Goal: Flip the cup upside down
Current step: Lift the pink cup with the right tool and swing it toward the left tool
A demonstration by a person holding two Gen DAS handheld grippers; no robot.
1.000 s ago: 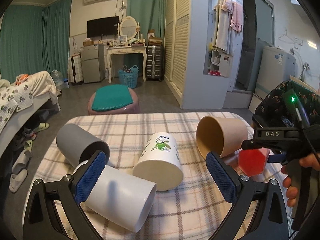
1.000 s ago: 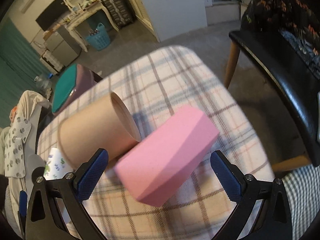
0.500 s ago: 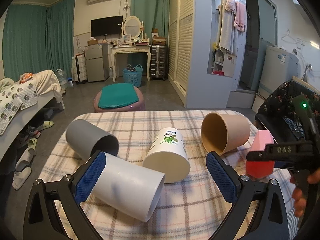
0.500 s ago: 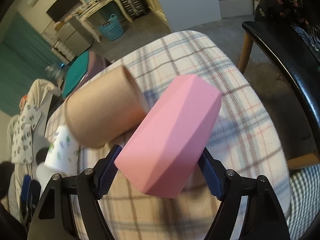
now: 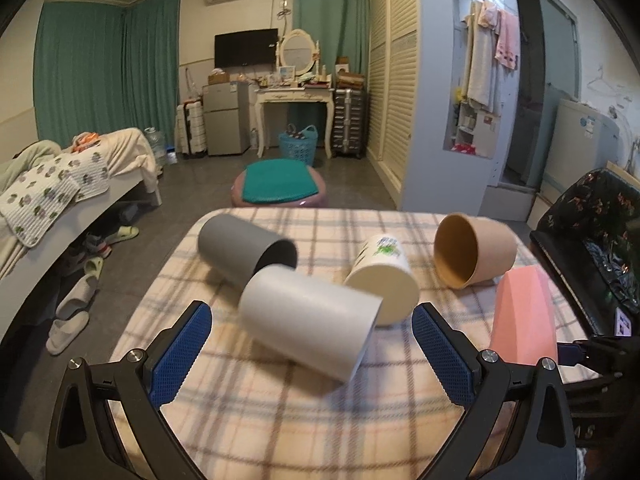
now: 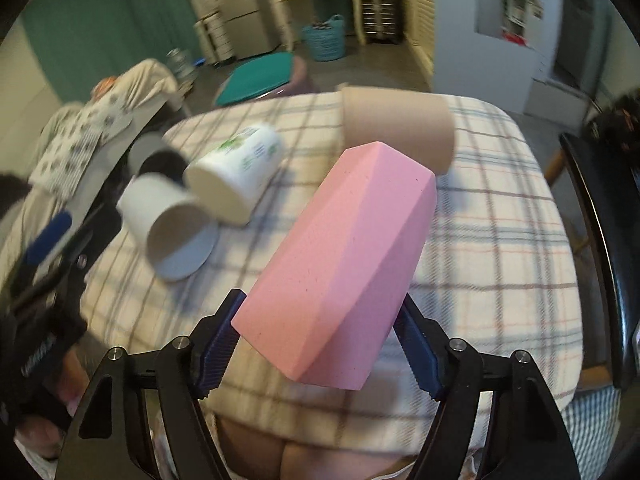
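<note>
Right claw (clamped): pink cup tilted

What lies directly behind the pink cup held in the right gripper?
Behind the pink cup lies the tan cup on its side; the pink one covers its near lower edge.

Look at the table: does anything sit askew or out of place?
Yes. Four cups lie tipped on their sides: grey cup, white cup, printed cup and tan cup. The right claw holds the pink cup tilted.
</note>
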